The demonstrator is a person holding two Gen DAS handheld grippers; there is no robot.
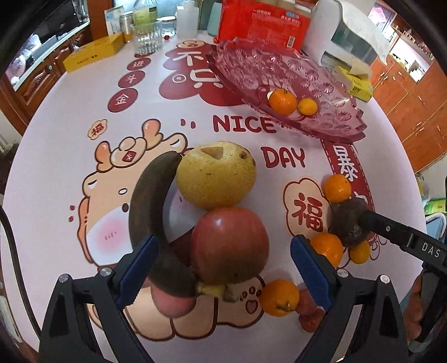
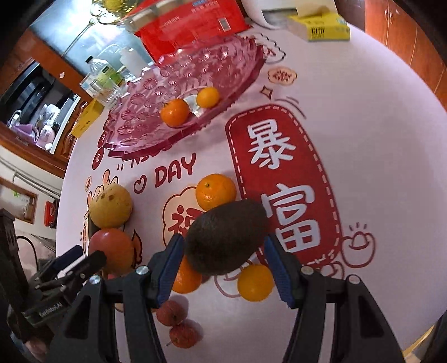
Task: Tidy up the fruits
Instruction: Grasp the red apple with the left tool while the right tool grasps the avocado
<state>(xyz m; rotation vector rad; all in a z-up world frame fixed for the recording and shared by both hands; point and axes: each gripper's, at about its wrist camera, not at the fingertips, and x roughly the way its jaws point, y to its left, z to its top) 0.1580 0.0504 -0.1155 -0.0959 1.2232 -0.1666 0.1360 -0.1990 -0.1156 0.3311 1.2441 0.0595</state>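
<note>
My left gripper (image 1: 223,265) is open around a red apple (image 1: 229,245), with a dark overripe banana (image 1: 152,220) by its left finger and a yellow pear (image 1: 216,174) just beyond. My right gripper (image 2: 225,265) is shut on a dark avocado (image 2: 225,236) and holds it over the table; it also shows in the left wrist view (image 1: 349,223). A pink glass platter (image 1: 279,83) at the back holds two mandarins (image 1: 282,101). Loose mandarins (image 2: 215,191) lie around the avocado. Two red lychees (image 2: 171,312) lie near my right gripper.
The round table (image 2: 363,139) has a printed cloth. At the back stand a red packet (image 1: 262,22), a yellow box (image 1: 93,53), glass cups (image 1: 146,36), bottles and a tissue box (image 1: 359,83). Wooden cabinets surround the table.
</note>
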